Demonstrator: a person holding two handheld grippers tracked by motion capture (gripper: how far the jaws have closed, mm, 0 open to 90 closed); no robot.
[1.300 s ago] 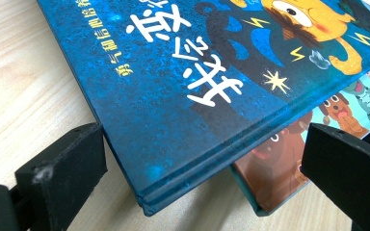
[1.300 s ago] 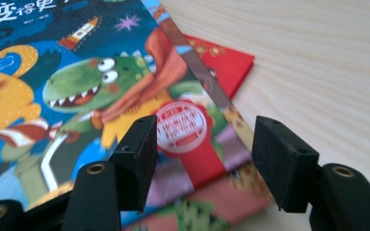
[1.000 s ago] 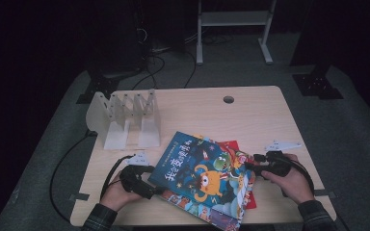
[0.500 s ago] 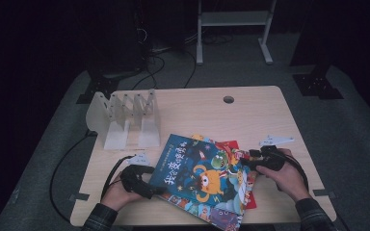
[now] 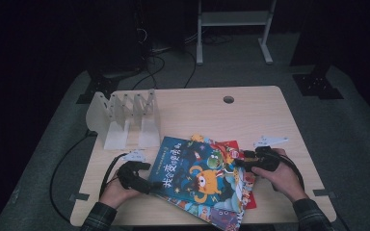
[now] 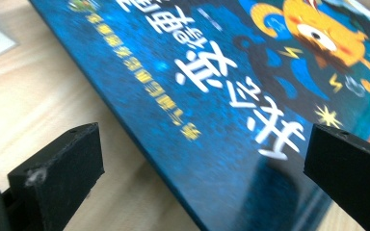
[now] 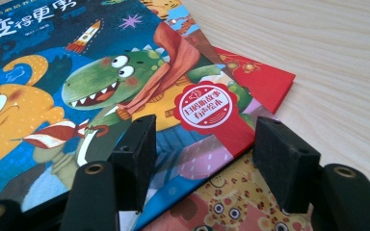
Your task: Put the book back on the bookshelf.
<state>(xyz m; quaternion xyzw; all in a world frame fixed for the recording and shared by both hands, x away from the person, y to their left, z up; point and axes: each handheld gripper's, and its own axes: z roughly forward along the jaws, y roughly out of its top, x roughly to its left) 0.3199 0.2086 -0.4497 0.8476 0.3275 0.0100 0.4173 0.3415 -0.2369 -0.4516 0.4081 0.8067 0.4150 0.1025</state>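
Blue book [image 5: 200,173] lying atop stack | left tool [image 6: 197,159] gaping wide, straddling its left edge | right tool [image 7: 202,149] gaping wide, straddling its right corner

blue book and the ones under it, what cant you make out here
- Books beneath: high view, the blue book covers most of them, so their count is unclear.
- Blue book's far corners: left gripper view, cut by the frame edges; print blurred.
- Red book: right gripper view, title hidden under the blue book.
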